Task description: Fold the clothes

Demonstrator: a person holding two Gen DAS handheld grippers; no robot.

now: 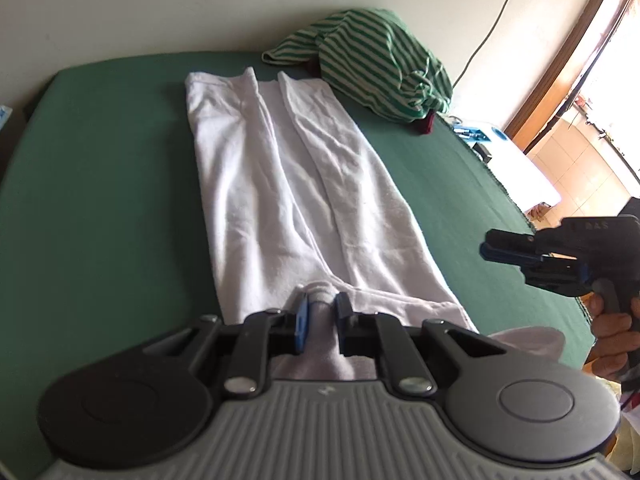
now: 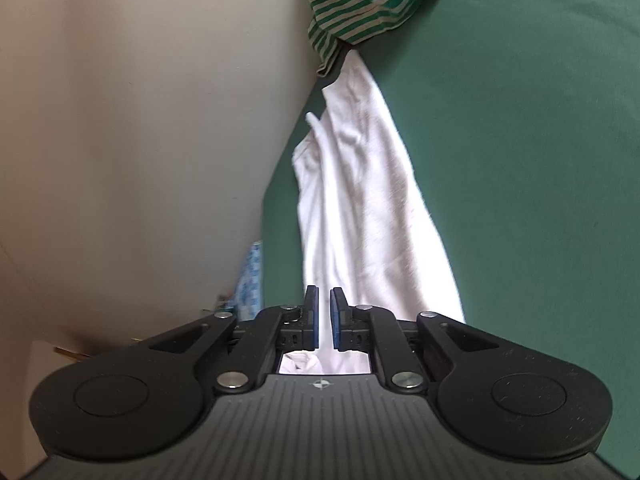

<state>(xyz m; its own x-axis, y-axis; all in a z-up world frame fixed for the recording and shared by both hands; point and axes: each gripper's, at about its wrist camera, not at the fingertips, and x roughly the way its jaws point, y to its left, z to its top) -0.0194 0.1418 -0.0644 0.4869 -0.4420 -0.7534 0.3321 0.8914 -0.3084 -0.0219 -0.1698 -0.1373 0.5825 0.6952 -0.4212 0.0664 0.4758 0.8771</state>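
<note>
- White garment [image 1: 288, 184]: it lies lengthwise on the green bed sheet [image 1: 100, 184], folded into a long narrow strip, its two side flaps turned in so that they nearly meet along the middle.
- Its far end reaches toward the wall; its near end comes up to my left gripper [image 1: 322, 312].
- My left fingers [image 1: 303, 316], with their blue pads, are nearly pressed together, and a bunched bit of the white cloth's near edge is pinched between them.
- From the left wrist I see my right gripper [image 1: 496, 246] off to the right, above the green sheet and apart from the strip, its blue-edged fingers lying close together with nothing that I can make out between them there. My hand [image 1: 612, 340] grips its handle below.
- From the right wrist, my right gripper [image 2: 324, 318] has its fingers [image 2: 312, 320] drawn almost together, leaving only a thin gap. White cloth shows in that gap and below it, but I cannot tell whether the pads are pinching it or it only lies behind them.
- A green-and-cream striped garment [image 1: 372, 64] sits crumpled in a heap at the far end of the bed, just beside the far right corner of the white strip.
- A dark red cloth [image 1: 425, 125] peeks out from under the striped heap.
</note>
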